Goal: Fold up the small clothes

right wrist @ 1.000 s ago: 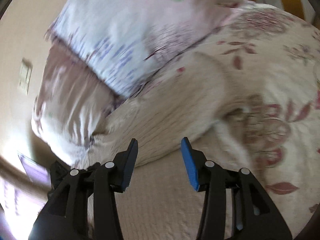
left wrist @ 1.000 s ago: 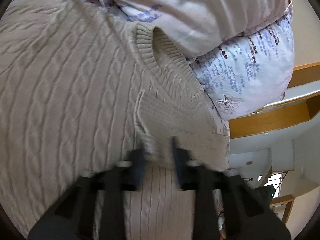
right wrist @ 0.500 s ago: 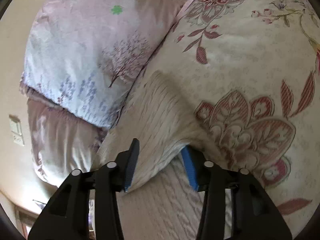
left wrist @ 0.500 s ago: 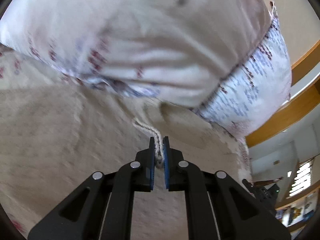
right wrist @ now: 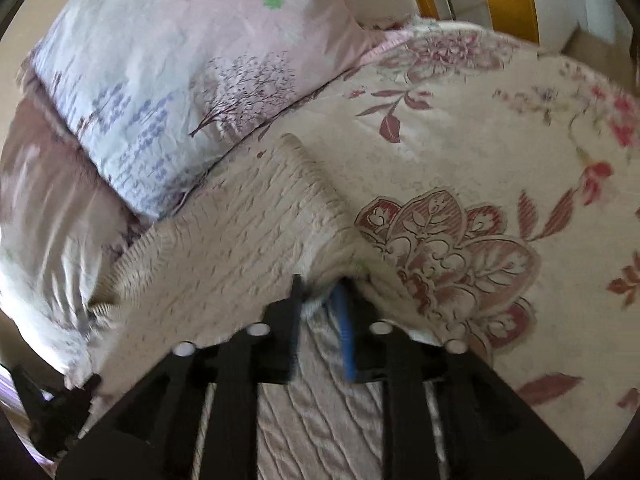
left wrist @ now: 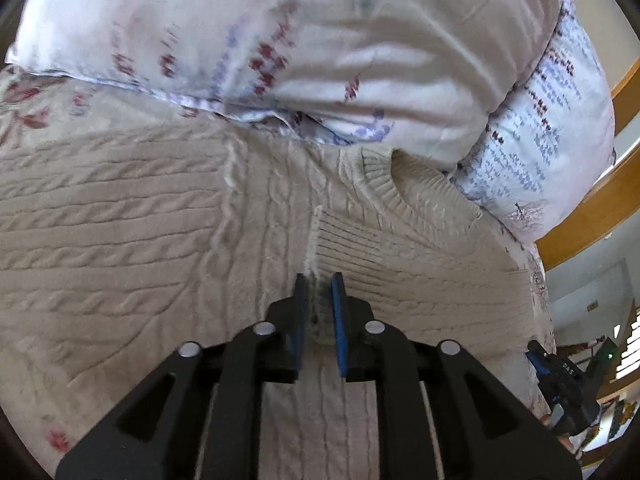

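A beige cable-knit sweater (left wrist: 120,248) lies spread on a floral bedspread (right wrist: 500,152), its ribbed neckline (left wrist: 384,184) toward the pillows. My left gripper (left wrist: 320,300) is shut on a ribbed cuff (left wrist: 344,244) folded over the sweater's chest. In the right wrist view my right gripper (right wrist: 320,300) is shut on a folded edge of the sweater (right wrist: 240,232), the knit bunched between its jaws. The fabric under each gripper is hidden.
Two floral pillows (left wrist: 320,48) lie just beyond the sweater's neckline; they also show in the right wrist view (right wrist: 192,64). A wooden bed frame (left wrist: 592,208) stands at the right. The bedspread stretches to the right of the right gripper.
My left gripper has come down with the cuff onto the sweater. My right gripper has closed from open onto the sweater's folded edge.
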Action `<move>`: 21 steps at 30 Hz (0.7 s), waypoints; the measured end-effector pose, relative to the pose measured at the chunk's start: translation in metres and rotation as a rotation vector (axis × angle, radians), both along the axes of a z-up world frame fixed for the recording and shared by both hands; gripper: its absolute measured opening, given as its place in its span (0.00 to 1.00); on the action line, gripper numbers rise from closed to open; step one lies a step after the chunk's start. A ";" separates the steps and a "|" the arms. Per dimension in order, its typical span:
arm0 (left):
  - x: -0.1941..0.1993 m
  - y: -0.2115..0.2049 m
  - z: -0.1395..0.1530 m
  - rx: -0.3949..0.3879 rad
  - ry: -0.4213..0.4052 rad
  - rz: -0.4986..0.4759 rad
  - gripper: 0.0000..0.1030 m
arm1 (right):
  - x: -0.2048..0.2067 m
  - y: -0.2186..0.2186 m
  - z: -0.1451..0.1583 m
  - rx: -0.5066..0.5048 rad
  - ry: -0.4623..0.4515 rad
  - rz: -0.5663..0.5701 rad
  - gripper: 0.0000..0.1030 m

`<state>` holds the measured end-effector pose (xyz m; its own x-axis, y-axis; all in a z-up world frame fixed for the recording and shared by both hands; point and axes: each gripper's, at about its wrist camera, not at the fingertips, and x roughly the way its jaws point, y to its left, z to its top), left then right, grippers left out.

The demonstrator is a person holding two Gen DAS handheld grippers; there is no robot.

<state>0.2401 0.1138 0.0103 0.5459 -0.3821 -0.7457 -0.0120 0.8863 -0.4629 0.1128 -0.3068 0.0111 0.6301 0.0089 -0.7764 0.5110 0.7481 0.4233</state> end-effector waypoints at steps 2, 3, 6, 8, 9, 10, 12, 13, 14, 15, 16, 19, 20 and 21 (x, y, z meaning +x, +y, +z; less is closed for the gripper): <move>-0.016 0.017 0.009 -0.042 -0.031 0.010 0.35 | -0.009 0.008 0.007 -0.008 -0.030 0.024 0.52; -0.026 0.027 0.014 -0.057 -0.050 0.023 0.38 | -0.012 0.013 0.009 -0.013 -0.044 0.041 0.54; -0.065 0.075 0.027 -0.104 -0.109 0.111 0.50 | -0.018 0.028 0.012 0.000 -0.086 0.123 0.56; -0.085 0.104 0.028 -0.123 -0.118 0.182 0.51 | -0.020 0.039 0.011 0.037 -0.124 0.193 0.57; -0.096 0.120 0.028 -0.131 -0.118 0.222 0.51 | -0.019 0.045 0.009 0.040 -0.138 0.231 0.59; -0.108 0.139 0.026 -0.135 -0.110 0.280 0.52 | -0.019 0.049 0.009 0.034 -0.142 0.249 0.60; -0.123 0.167 0.021 -0.139 -0.092 0.369 0.52 | -0.015 0.056 0.005 0.033 -0.137 0.281 0.60; -0.128 0.183 0.017 -0.142 -0.076 0.426 0.52 | -0.012 0.058 0.002 0.048 -0.127 0.295 0.60; -0.133 0.193 0.013 -0.148 -0.061 0.466 0.51 | -0.011 0.058 0.002 0.053 -0.128 0.300 0.60; -0.138 0.208 0.007 -0.169 -0.045 0.514 0.51 | -0.011 0.057 0.002 0.057 -0.134 0.301 0.61; -0.141 0.216 0.005 -0.184 -0.039 0.542 0.51 | -0.010 0.056 0.002 0.063 -0.135 0.302 0.62; -0.146 0.242 -0.005 -0.241 -0.022 0.622 0.47 | -0.010 0.054 0.000 0.075 -0.138 0.307 0.62; -0.146 0.249 -0.008 -0.272 -0.023 0.641 0.43 | -0.010 0.054 0.000 0.076 -0.138 0.309 0.62; -0.146 0.252 -0.010 -0.295 -0.024 0.657 0.42 | -0.010 0.054 -0.001 0.076 -0.137 0.311 0.63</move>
